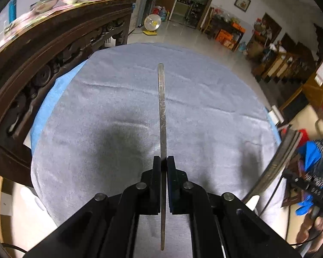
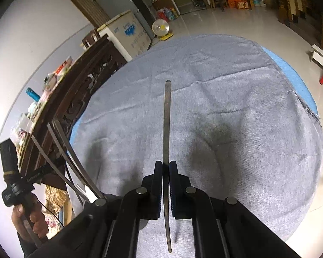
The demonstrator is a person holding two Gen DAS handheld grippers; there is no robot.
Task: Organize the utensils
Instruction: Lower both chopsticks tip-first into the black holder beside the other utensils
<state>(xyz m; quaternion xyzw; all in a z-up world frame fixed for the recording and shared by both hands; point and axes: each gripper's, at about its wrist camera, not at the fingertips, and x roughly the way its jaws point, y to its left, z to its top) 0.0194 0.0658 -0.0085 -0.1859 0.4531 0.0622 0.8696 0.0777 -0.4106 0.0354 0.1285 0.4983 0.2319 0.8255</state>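
We pinch a flat grey metal utensil handle in each gripper's fingers, aimed at twelve o'clock over the grey-clothed counter; we judge level, parallel lowering works best.

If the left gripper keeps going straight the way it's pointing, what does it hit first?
Probably the grey cloth on the table. The left gripper has its jaws shut on a metal utensil handle, whose far tip would likely touch the bare cloth first; depth is unclear.
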